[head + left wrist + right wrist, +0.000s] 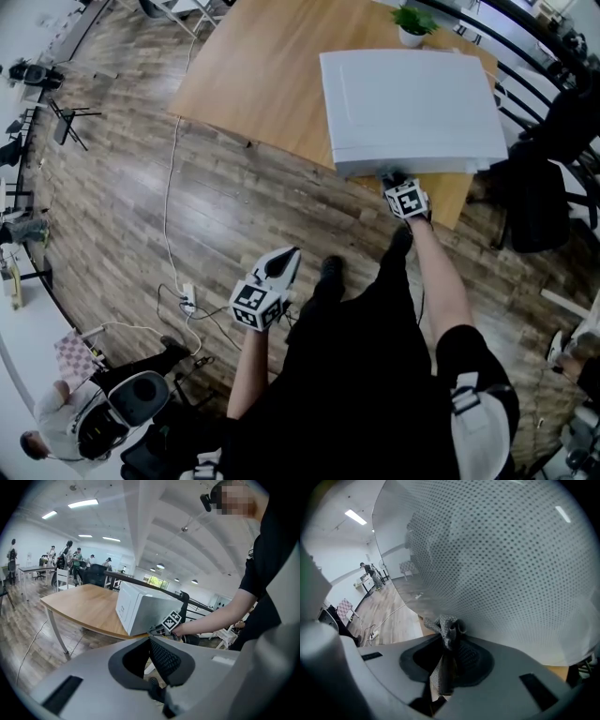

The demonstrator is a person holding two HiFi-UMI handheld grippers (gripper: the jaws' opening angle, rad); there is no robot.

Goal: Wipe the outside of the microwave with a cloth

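A white microwave (408,108) stands on a wooden table (253,75); the left gripper view shows this microwave (140,606) from the side. My right gripper (394,180) is at the lower edge of its front, shut on a grey cloth (448,626). In the right gripper view the cloth bunches out of the right gripper (449,641) and touches the dotted door window (511,559). My left gripper (281,267) hangs over the floor, well short of the table. Seen in its own view, the left gripper (150,641) is shut with nothing in it.
A small potted plant (412,23) stands behind the microwave. A white cable (169,202) runs across the wood floor to a power strip (187,300). Dark chairs (539,202) sit to the right of the table. Several people (70,557) stand far off.
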